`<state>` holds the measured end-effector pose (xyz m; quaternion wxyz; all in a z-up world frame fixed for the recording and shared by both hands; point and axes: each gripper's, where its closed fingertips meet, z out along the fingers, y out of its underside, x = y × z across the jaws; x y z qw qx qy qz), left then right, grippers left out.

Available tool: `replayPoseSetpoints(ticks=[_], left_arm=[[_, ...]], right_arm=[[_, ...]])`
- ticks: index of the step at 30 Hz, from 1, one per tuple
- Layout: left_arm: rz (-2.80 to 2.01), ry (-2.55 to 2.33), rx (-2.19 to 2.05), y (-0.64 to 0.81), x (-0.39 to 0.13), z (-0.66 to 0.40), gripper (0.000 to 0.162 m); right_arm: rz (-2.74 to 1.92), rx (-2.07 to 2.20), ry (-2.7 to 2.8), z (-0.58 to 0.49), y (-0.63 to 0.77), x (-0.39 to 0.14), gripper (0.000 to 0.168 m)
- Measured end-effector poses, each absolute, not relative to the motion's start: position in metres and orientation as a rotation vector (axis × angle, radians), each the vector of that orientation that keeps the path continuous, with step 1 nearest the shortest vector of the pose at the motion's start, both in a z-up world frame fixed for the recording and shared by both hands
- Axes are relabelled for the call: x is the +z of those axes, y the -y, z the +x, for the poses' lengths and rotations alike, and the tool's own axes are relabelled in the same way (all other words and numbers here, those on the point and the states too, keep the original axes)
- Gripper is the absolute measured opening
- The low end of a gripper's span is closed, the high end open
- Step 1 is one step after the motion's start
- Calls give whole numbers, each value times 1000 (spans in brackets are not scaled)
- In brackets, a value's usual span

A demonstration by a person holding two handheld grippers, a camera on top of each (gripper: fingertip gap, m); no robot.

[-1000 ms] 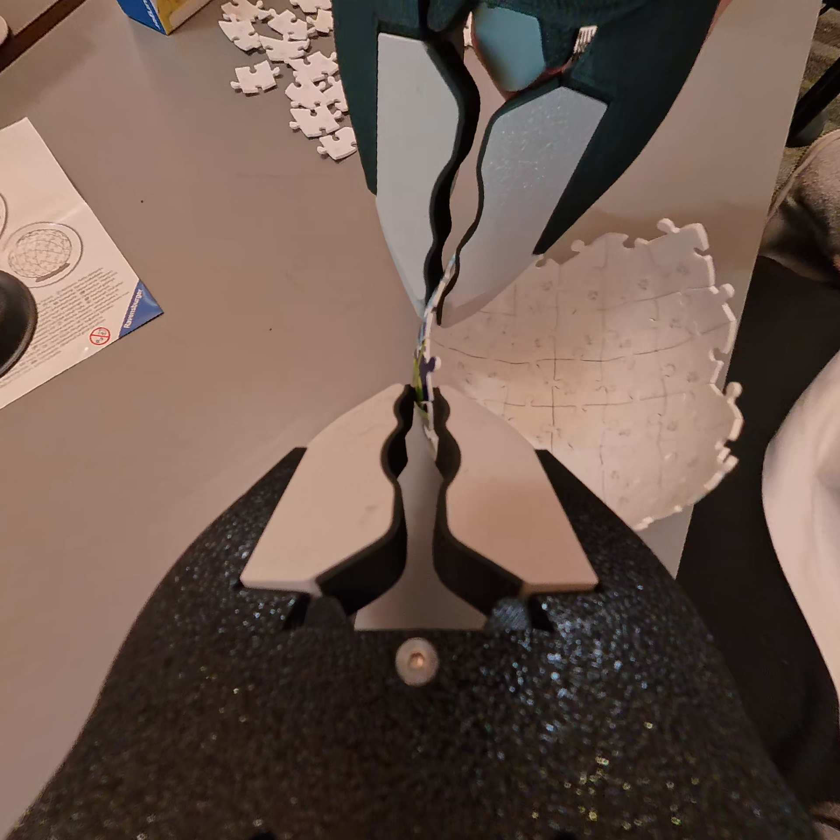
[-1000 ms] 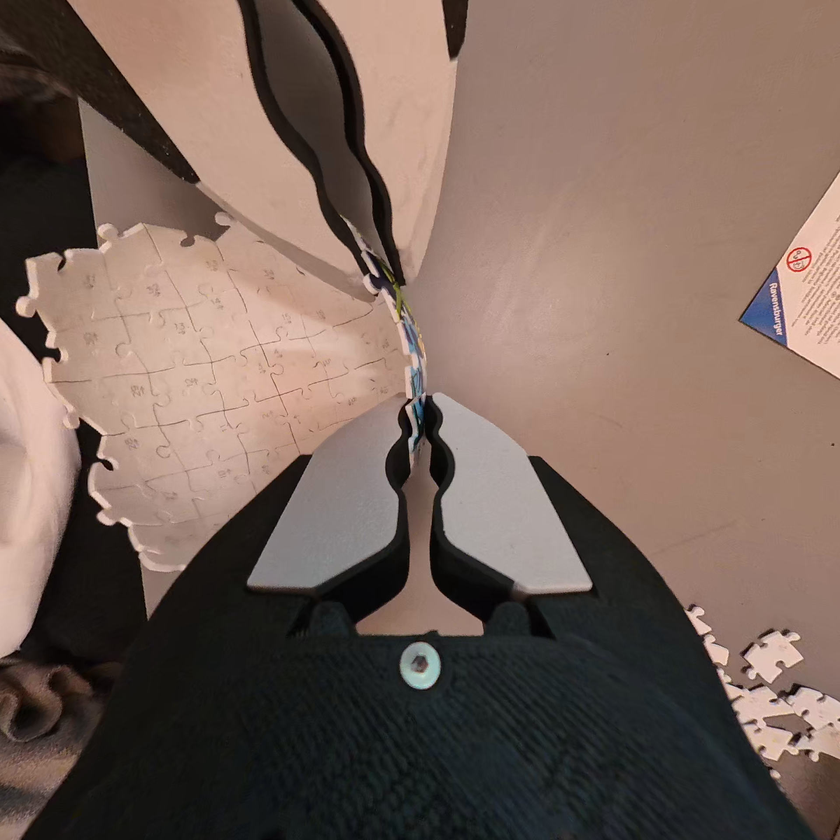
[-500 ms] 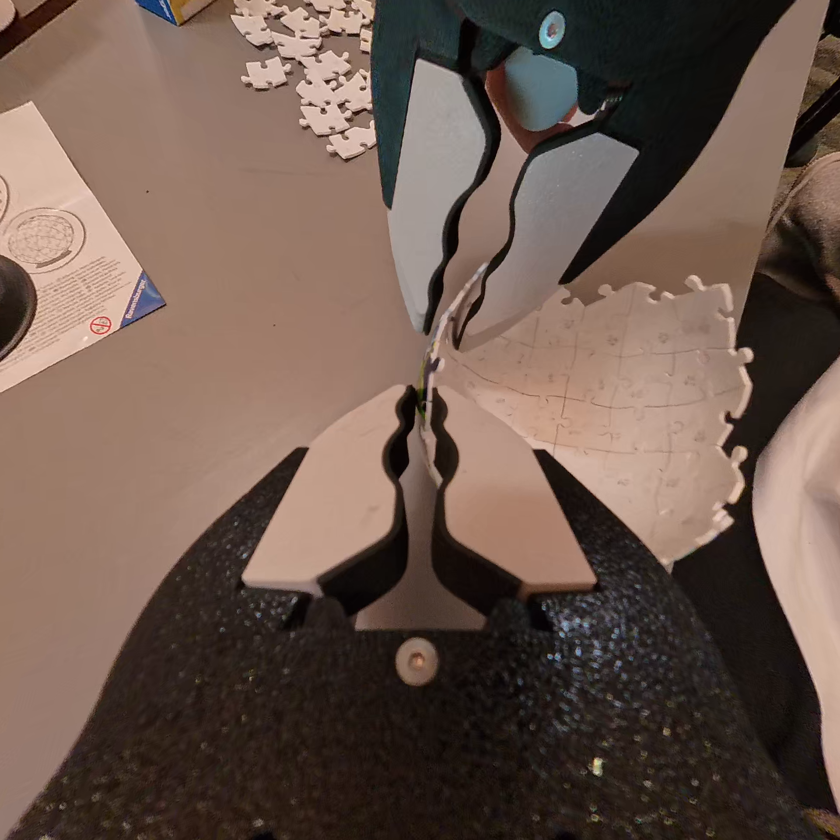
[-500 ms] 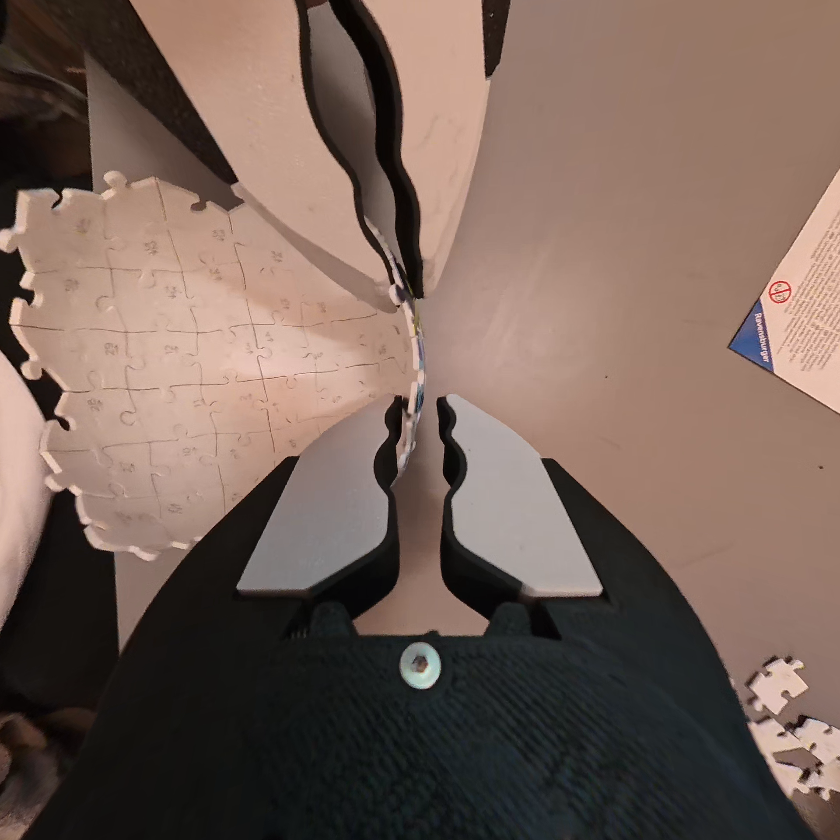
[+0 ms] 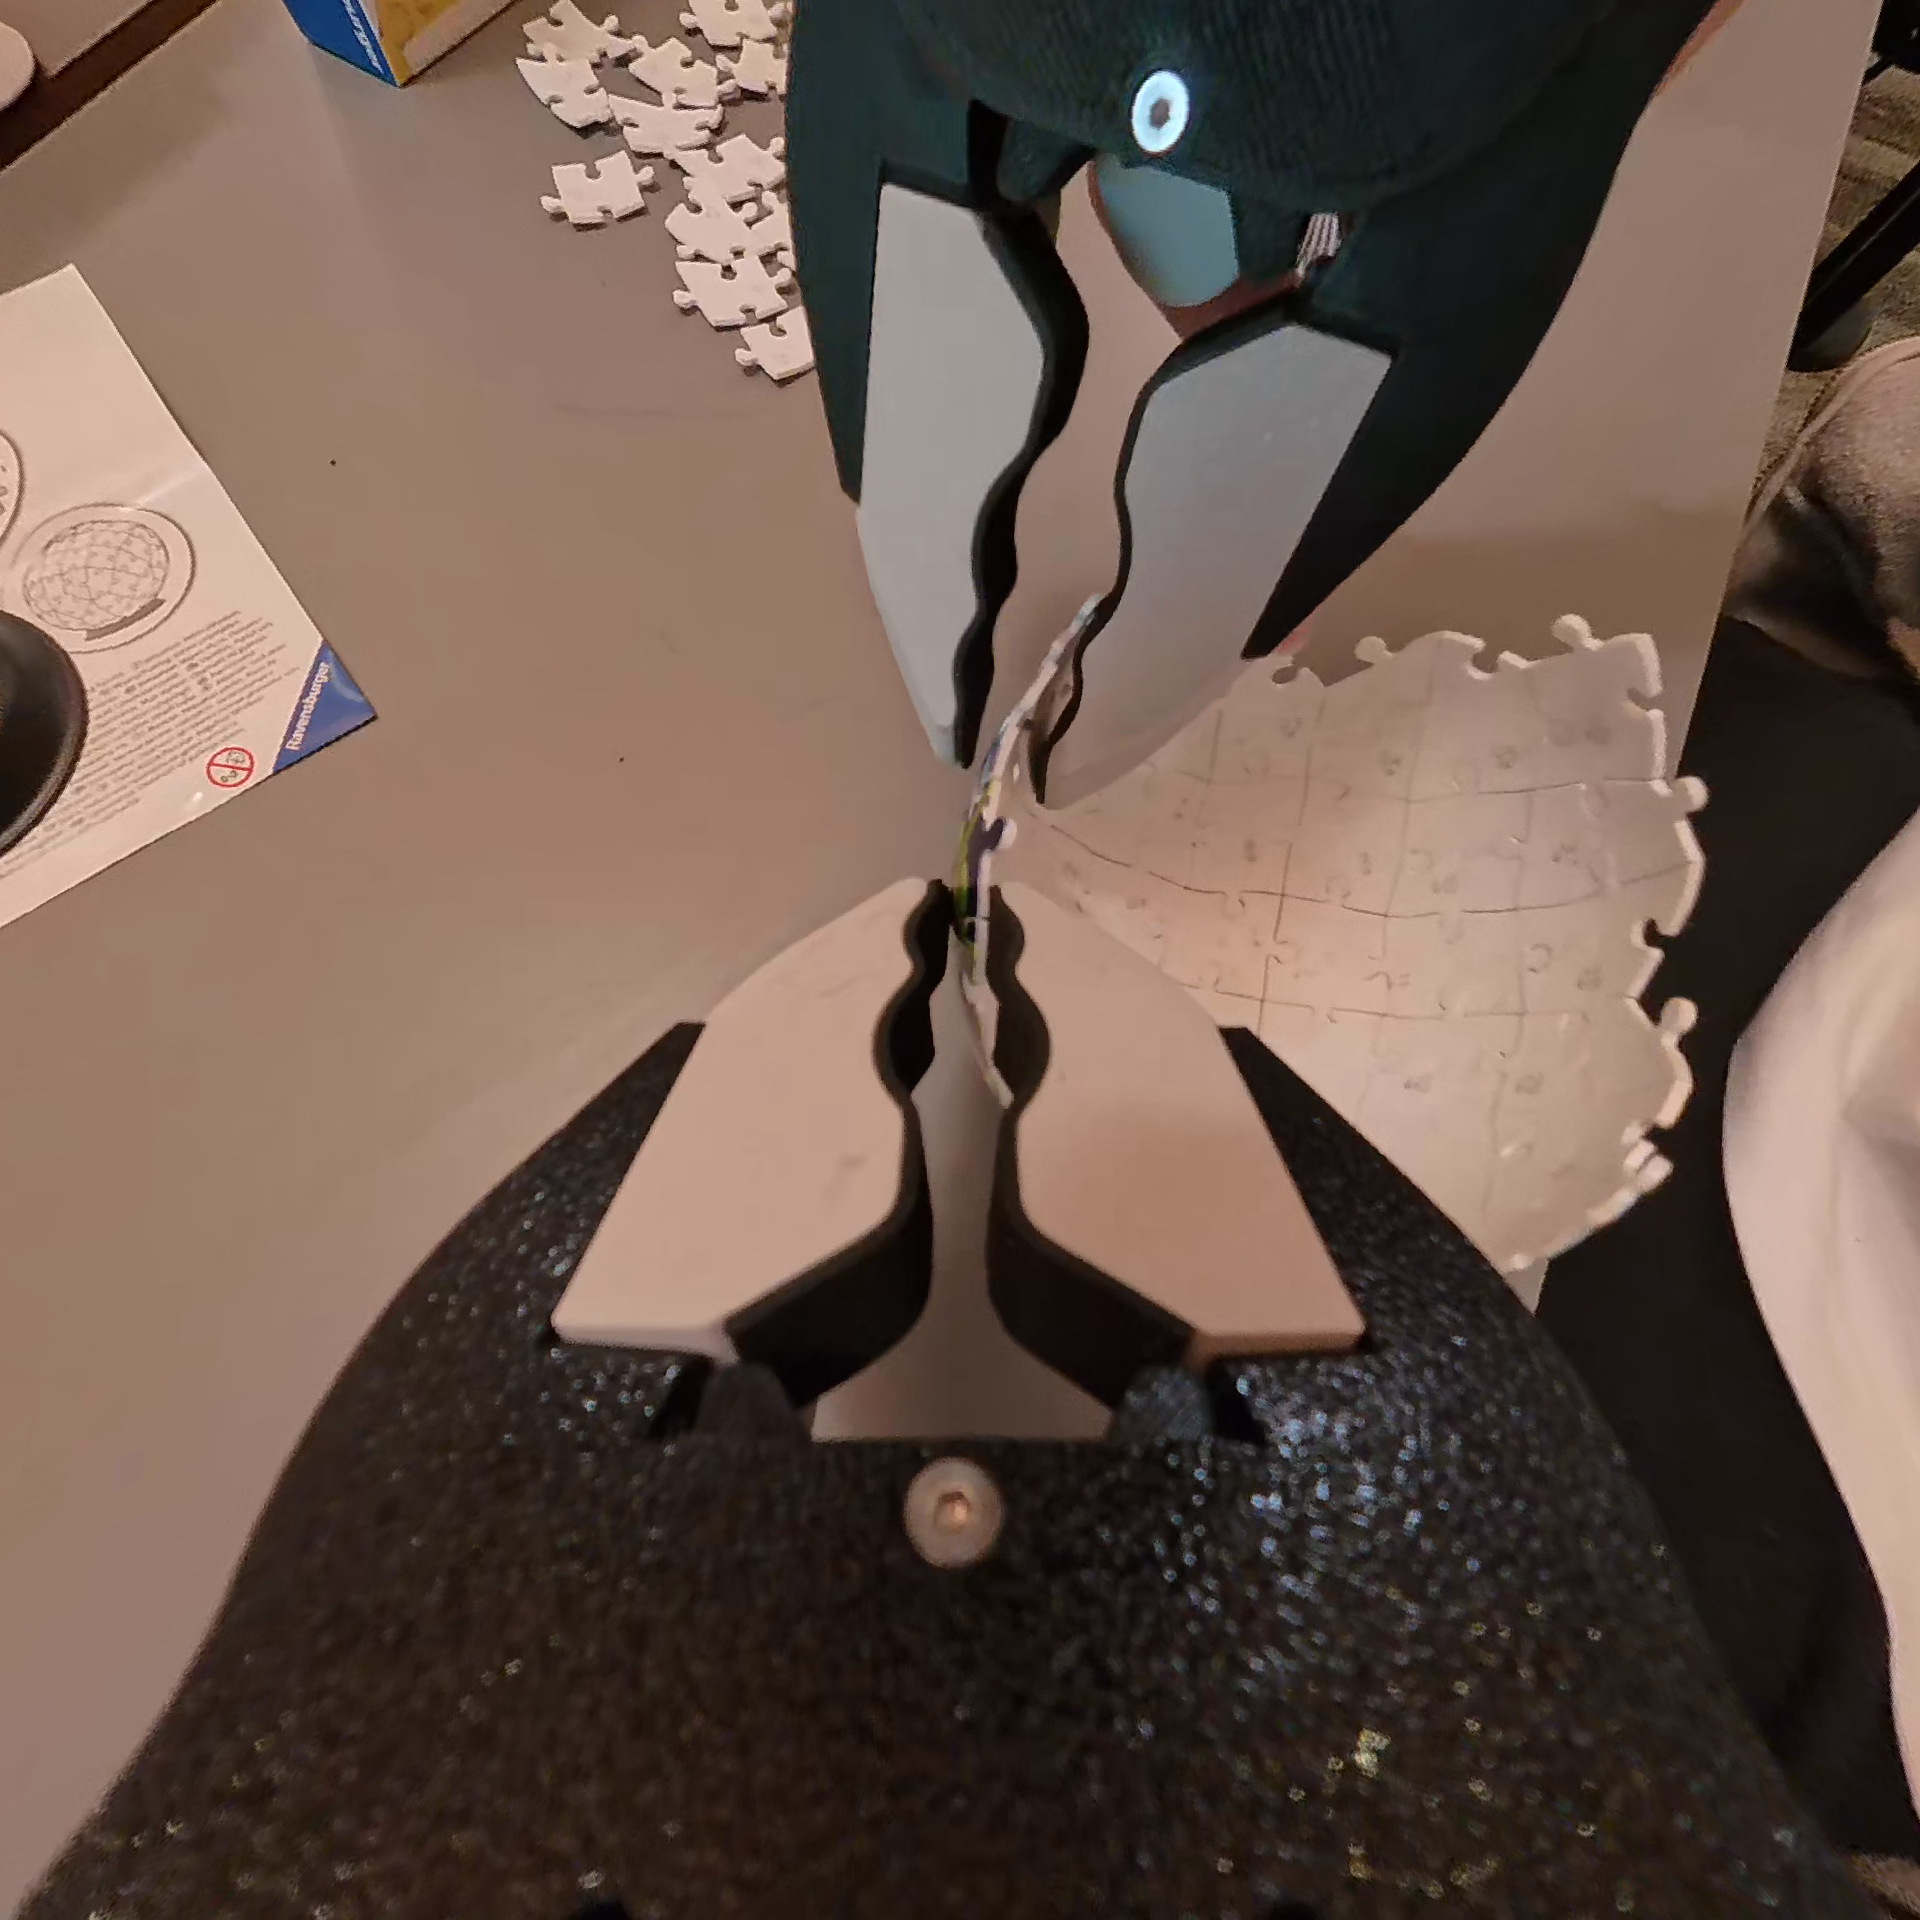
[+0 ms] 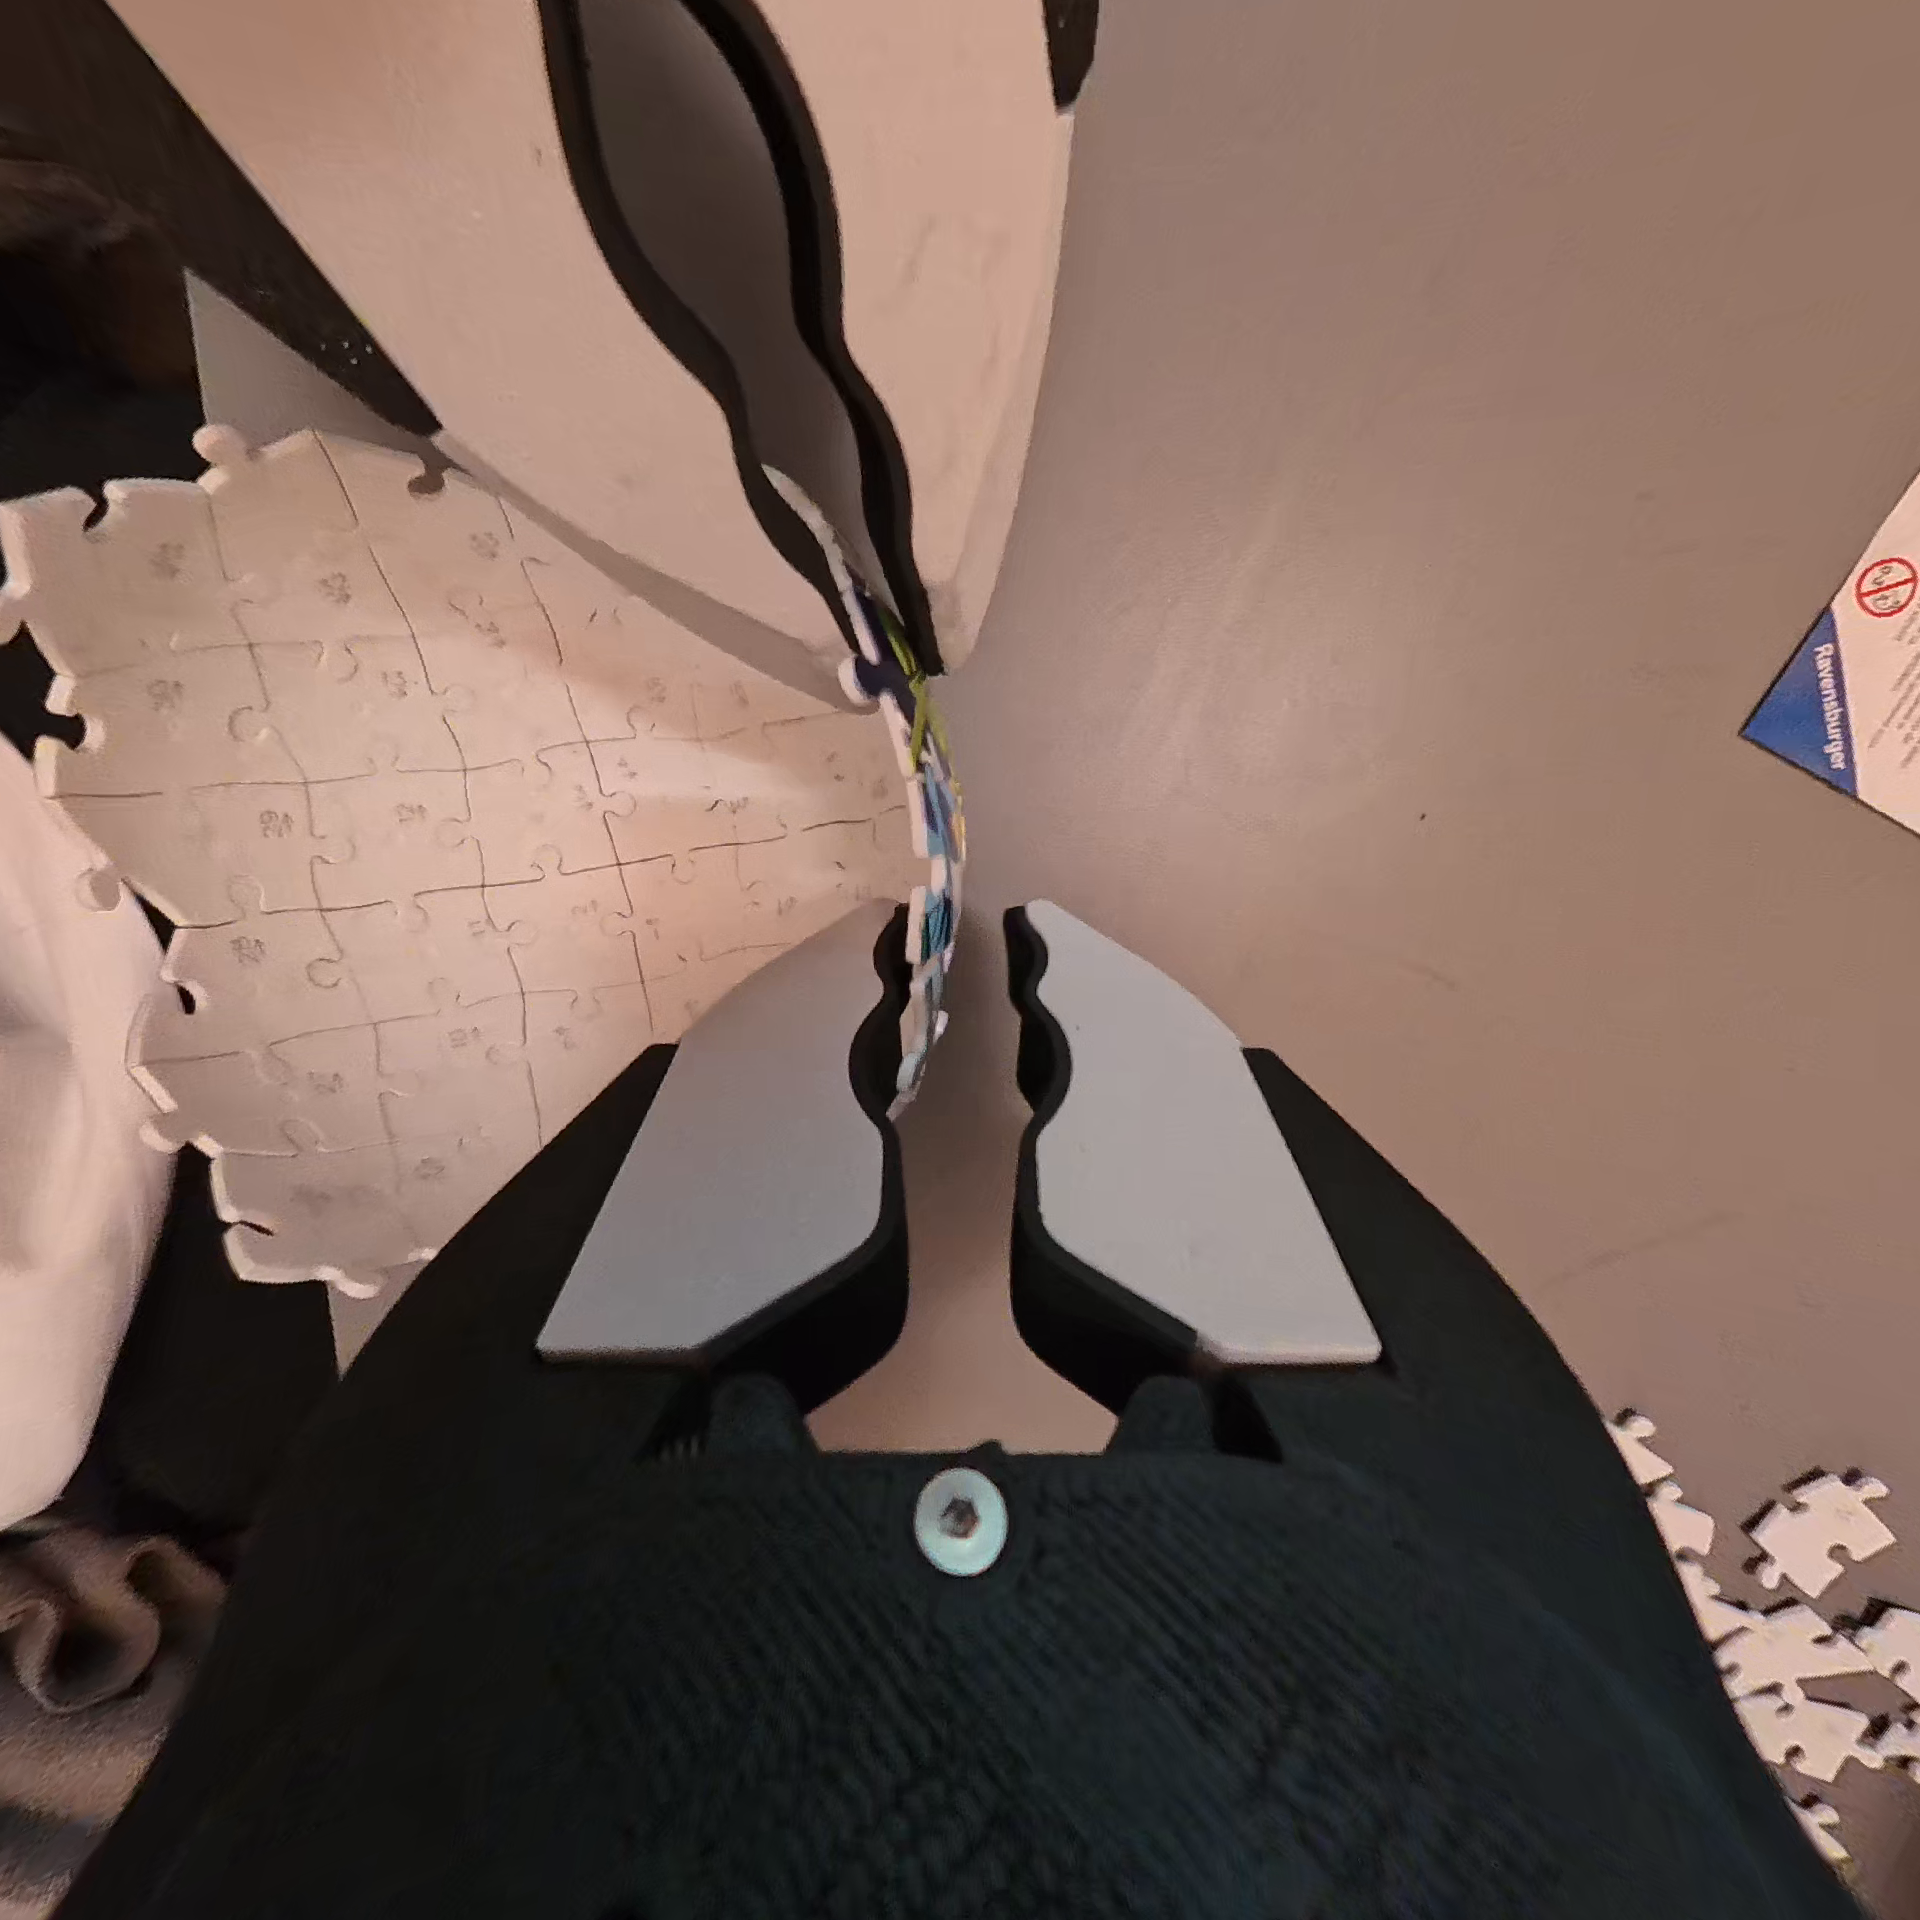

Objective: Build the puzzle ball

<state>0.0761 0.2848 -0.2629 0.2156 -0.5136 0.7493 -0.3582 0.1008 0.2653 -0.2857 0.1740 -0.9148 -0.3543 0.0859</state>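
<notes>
The half-built puzzle ball [image 5: 1403,935] is a curved shell with its white inner side facing up and a coloured outer face at the rim. It hangs past the table's right edge. My left gripper [image 5: 961,894] is shut on the shell's rim. It also shows at the top of the right wrist view [image 6: 904,665]. My right gripper [image 6: 958,914] is open. The rim of the shell [image 6: 416,831] lies between its jaws, against the left finger, with a gap to the right finger. It faces the left gripper from the far side [image 5: 997,769].
Several loose white pieces [image 5: 707,156] lie at the table's far side, also in the right wrist view [image 6: 1787,1621]. A blue box [image 5: 395,31], an instruction sheet [image 5: 156,623] and a black stand [image 5: 31,717] are at the left. White cloth [image 5: 1829,1143] is off the right edge. About 5 cm separates my left fingertips from my right.
My right gripper has opened its jaws and let go of the shell's rim. My left gripper has kept its hold, and the shell has shifted slightly.
</notes>
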Motion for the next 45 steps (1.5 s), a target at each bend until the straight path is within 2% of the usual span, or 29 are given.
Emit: replayPoseSetpoints(ticks=[2, 8, 10, 19, 28, 37, 45], left_arm=[[-1426, -2078, -984, -285, -263, 76, 5], [-1417, -2078, -993, -283, -262, 77, 5], [-1420, -2077, -993, -283, -262, 77, 5], [-1411, -2096, -983, -281, -264, 77, 6], [-1386, -2138, -978, -274, -267, 77, 4], [-1390, -2117, -980, -274, -265, 80, 4], [-1393, -2120, -982, -272, -263, 79, 5]], right_arm=[[-2605, 254, 1011, 100, -264, -287, 12], [-2634, 332, 976, 95, -263, -288, 14], [-2647, 353, 976, 94, -262, -288, 8], [-2692, 317, 993, 98, -262, -292, 4], [-2743, 461, 999, 93, -249, -294, 4], [-2668, 361, 962, 104, -244, -283, 39], [-2647, 276, 874, 110, -241, -279, 40]])
